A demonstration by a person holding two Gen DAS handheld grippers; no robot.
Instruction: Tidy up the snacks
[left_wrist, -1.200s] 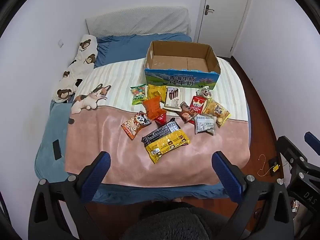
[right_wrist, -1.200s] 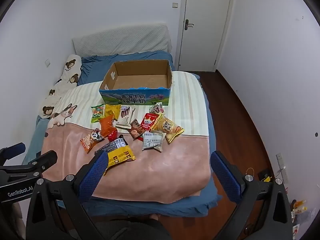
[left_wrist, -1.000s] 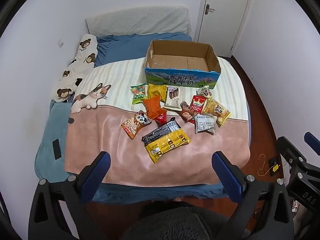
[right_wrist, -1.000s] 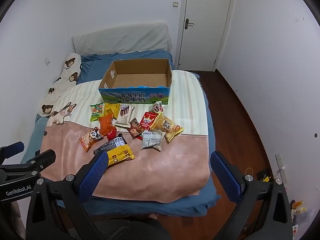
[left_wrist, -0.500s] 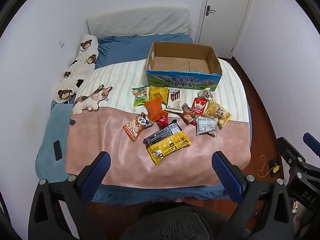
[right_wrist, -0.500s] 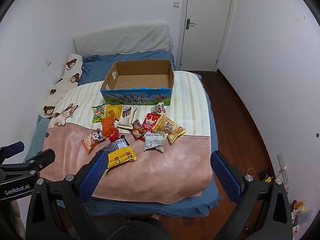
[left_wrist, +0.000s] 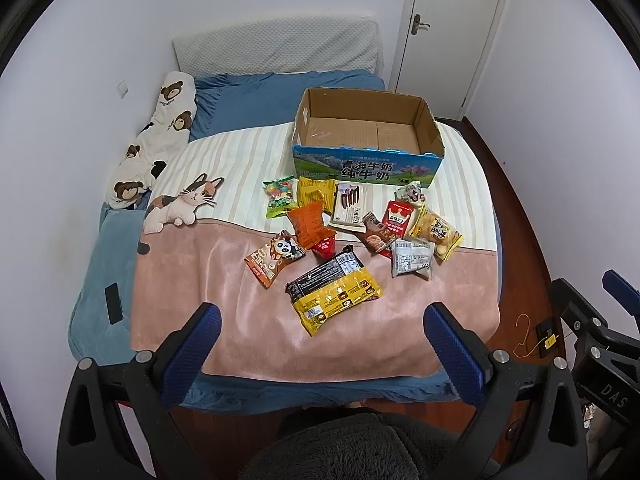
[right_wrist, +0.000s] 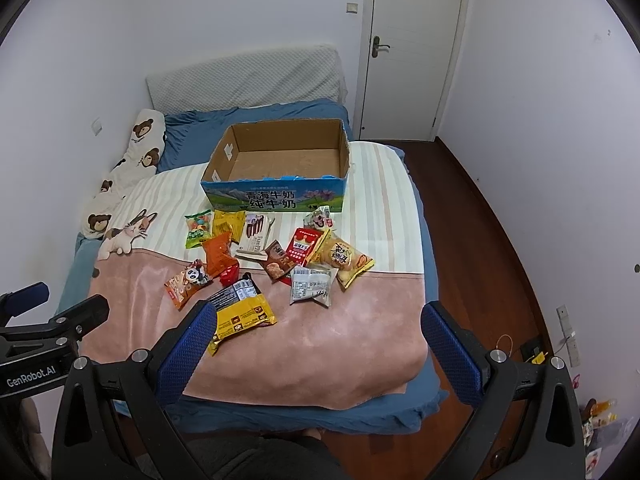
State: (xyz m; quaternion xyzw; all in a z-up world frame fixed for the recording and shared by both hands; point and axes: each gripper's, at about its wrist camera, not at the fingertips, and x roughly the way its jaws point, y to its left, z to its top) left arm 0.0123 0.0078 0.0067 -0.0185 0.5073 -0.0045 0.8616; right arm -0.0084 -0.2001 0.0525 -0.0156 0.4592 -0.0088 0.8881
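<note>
An open, empty cardboard box (left_wrist: 366,136) (right_wrist: 280,160) with a blue printed front stands on the bed. In front of it lie several snack packets: a large yellow-and-black one (left_wrist: 334,292) (right_wrist: 240,312), a panda packet (left_wrist: 274,258), an orange one (left_wrist: 310,224), a green candy bag (left_wrist: 280,198), a white Franzzi pack (left_wrist: 350,206), a red one (left_wrist: 398,218), a yellow one (left_wrist: 436,230) and a grey-white one (left_wrist: 412,258) (right_wrist: 312,286). My left gripper (left_wrist: 320,340) is open and empty above the bed's near edge. My right gripper (right_wrist: 316,336) is open and empty too.
The bed (left_wrist: 224,288) has a pink and striped blanket with a cat design (left_wrist: 180,208). A bear-print pillow (left_wrist: 160,136) lies along the left wall. A dark phone (left_wrist: 113,303) rests on the blue cover. A closed white door (right_wrist: 412,52) and wooden floor (right_wrist: 480,260) are at right.
Both views have shifted slightly, the bed and snacks sliding a little down and right in frame. Nothing on the bed has moved and both grippers stay open.
</note>
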